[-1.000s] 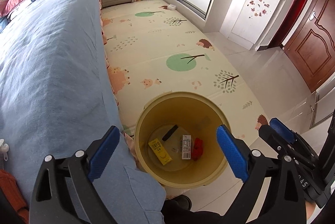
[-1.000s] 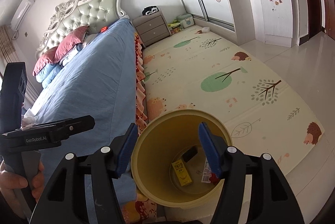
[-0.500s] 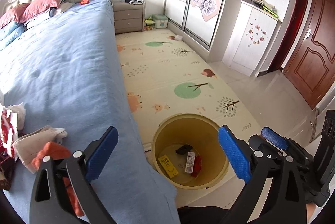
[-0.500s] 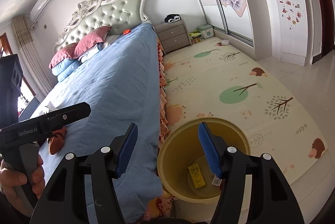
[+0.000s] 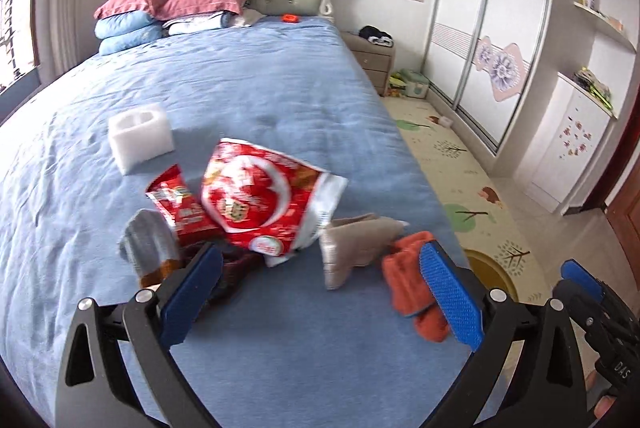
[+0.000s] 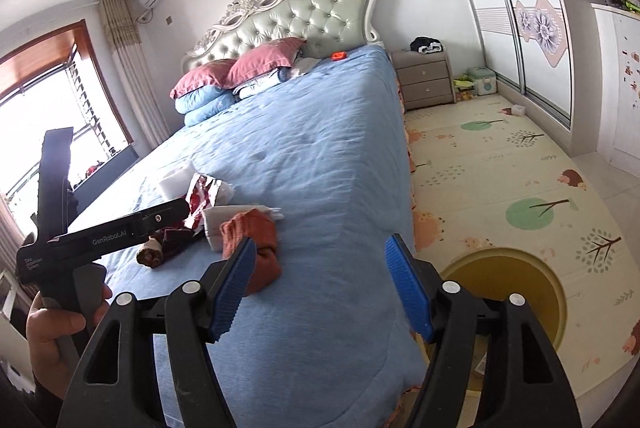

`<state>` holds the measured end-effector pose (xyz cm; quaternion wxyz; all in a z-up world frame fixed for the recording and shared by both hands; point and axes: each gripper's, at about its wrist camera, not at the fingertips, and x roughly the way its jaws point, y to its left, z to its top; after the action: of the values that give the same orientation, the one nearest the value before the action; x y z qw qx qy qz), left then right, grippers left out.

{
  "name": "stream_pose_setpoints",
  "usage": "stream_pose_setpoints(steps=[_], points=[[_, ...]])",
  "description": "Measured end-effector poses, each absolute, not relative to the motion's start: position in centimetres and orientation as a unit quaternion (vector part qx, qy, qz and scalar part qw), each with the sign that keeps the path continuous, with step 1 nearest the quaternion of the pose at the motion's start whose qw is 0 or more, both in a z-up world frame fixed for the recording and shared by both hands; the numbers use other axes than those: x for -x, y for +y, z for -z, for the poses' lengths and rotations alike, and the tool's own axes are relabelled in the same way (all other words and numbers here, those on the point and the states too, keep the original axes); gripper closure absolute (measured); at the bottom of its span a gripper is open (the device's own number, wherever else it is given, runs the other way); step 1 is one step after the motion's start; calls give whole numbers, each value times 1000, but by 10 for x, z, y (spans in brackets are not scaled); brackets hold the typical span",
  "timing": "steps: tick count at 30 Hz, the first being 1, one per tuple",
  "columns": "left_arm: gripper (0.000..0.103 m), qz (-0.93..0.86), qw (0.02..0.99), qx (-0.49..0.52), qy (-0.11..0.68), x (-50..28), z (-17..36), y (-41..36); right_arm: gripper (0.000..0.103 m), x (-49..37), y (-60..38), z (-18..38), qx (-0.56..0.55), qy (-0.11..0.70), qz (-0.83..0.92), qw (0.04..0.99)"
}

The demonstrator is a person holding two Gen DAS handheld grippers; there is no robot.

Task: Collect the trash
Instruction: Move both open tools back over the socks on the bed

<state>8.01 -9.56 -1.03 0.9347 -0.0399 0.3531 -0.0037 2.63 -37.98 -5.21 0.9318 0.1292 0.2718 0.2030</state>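
- The left gripper (image 5: 320,292) hangs over the near end of the blue bed (image 5: 256,92), its blue pads spread wide with nothing between them.
- The right gripper (image 6: 320,280) is also spread wide and empty, above the bed's floor-side edge.
- Just beyond the left gripper's pads, an orange cloth (image 5: 408,284) and a beige cloth (image 5: 356,240) lie touching each other on the bed.
- Behind them a large red and white wrapper (image 5: 264,196) overlaps a smaller red packet (image 5: 180,204); a grey sock (image 5: 150,248) lies beside the packet.
- Farther up the bed sits a white foam block (image 5: 140,136).
- The yellow bin (image 6: 516,292) stands on the play mat (image 6: 500,164) just beside the bed's near corner.
- Pillows (image 5: 172,0) rest at the headboard end.
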Motion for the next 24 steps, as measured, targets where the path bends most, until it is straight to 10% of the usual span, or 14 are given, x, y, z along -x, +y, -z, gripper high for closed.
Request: stream_pose_setpoints(steps=[20,24], points=[[4,-90,910,128,385,-97,43,27,16,-32,-296,52,-99,287,-250,920],[29,-104,902,150,392,-100,54,37,16,-31,-297,53,-99,289,-248,919]])
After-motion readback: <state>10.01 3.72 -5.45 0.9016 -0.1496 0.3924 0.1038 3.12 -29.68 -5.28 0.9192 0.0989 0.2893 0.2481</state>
